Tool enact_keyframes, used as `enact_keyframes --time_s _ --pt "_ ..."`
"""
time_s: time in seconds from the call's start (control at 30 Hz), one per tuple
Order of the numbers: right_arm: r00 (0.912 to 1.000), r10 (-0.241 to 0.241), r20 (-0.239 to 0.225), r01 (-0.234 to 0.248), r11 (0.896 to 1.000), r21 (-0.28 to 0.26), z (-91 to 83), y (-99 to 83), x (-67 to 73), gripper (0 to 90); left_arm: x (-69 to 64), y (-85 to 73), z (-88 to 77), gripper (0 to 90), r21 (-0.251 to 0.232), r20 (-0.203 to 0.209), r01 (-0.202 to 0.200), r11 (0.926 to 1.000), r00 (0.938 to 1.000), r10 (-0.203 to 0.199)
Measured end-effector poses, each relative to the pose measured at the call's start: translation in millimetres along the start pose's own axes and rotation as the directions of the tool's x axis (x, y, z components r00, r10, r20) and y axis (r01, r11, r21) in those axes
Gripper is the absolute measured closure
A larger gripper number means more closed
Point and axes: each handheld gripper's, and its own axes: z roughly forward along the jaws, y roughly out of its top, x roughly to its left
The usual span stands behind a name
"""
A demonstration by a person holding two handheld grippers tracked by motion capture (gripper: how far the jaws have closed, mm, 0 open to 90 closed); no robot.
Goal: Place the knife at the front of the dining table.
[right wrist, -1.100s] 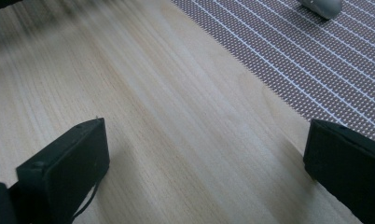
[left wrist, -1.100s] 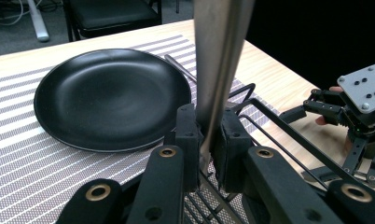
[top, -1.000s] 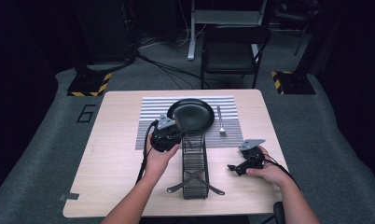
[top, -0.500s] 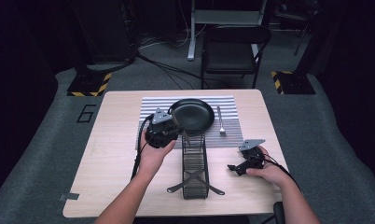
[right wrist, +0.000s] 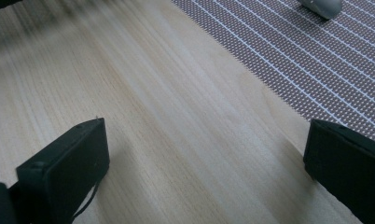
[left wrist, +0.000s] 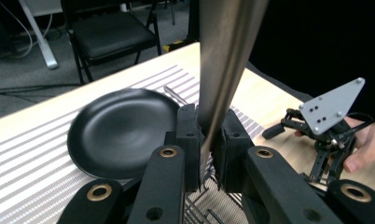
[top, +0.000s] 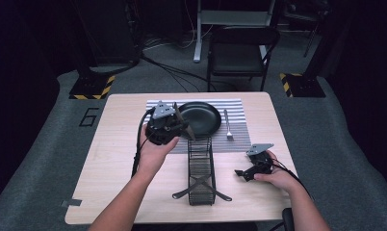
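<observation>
The left gripper (top: 184, 129), held above the near edge of the grey-and-white striped placemat (top: 239, 108), is clamped on a flat, shiny metal blade, apparently a table knife (left wrist: 225, 60). In the left gripper view the blade rises from between the two black pads (left wrist: 190, 140), which press on it from both sides, and runs up out of the top of the picture; its handle end cannot be made out. Behind the blade lies a round black plate (top: 199, 117) on the placemat, and a silver metal fork (top: 227, 126) lies on the mat to the right of the plate, apart from it. Just below the left gripper in the high view stands a narrow black wire rack (top: 201, 168) on the pale wooden table (top: 109, 159). The right gripper (top: 244, 173) rests low near the table's right side, well apart from the rack; its view shows the two jaws spread wide with bare wood between them, gripping nothing.
</observation>
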Motion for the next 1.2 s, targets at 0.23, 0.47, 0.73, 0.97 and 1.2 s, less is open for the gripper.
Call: enact_keyframes --time_s 0.23,0.47,0.73,0.97,1.2 --pt "1.0 0.0 0.0 0.0 1.0 0.0 0.0 0.0 0.0 0.0 -0.4 6.7 -15.0 81.9 -0.019 0.005 -0.016 0.9997 0.9999 0.016" --pt "1.0 -0.001 0.0 0.001 1.0 0.0 0.0 0.0 0.0 0.0 5.4 11.9 -31.2 81.9 -0.042 0.009 -0.008 0.9991 0.9999 0.008" --pt "1.0 0.0 0.0 0.0 1.0 0.0 0.0 0.0 0.0 0.0 24.3 10.2 -40.7 82.0 -0.046 -0.046 0.013 0.9989 0.9988 -0.015" --pt "1.0 0.0 0.0 0.0 1.0 0.001 -0.1 0.0 0.0 0.0 44.8 2.0 -41.3 82.0 -0.042 -0.089 0.036 0.9984 0.9953 -0.04" --pt "1.0 -0.001 0.0 0.001 1.0 0.0 0.0 0.0 0.0 0.0 62.0 -8.1 -35.7 82.0 -0.026 -0.135 0.03 0.9992 0.9903 -0.033"
